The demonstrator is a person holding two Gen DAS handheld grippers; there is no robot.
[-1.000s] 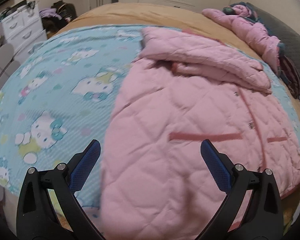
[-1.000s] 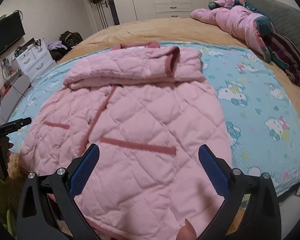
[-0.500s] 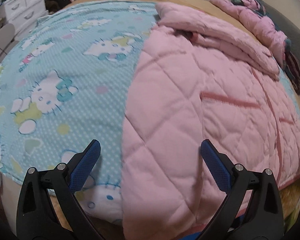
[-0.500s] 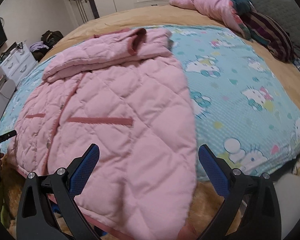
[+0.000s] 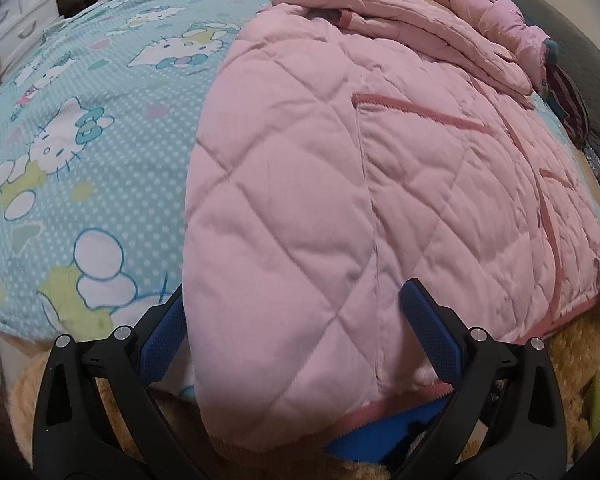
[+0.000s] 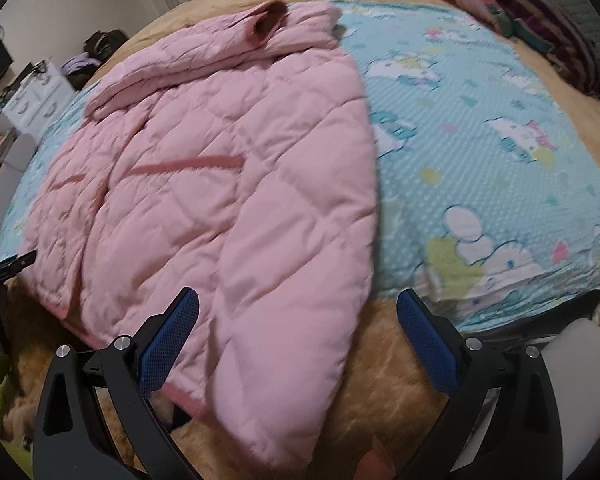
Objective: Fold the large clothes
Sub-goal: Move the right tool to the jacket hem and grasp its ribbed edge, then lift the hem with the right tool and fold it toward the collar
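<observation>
A pink quilted jacket (image 5: pixel 340 168) lies front up on a blue cartoon-cat blanket (image 5: pixel 80 132), sleeves folded across its top. Its hem hangs over the bed's near edge. My left gripper (image 5: pixel 296 320) is open, its blue pads on either side of the jacket's left hem corner. In the right wrist view the same jacket (image 6: pixel 220 184) lies on the blanket (image 6: pixel 480 152). My right gripper (image 6: pixel 298 324) is open, straddling the jacket's right hem corner, which droops over the tan bed cover (image 6: pixel 380 380).
More pink clothing (image 5: pixel 492 4) and a dark striped garment (image 6: pixel 548 28) are piled at the bed's far side. White drawers (image 6: pixel 40 100) and bags stand by the wall on the left. The other gripper's black tip (image 6: pixel 8 268) shows at the jacket's left hem.
Both grippers have moved down and in toward the jacket's hem; the hem corners now sit between the open jaws. The jacket itself has not moved.
</observation>
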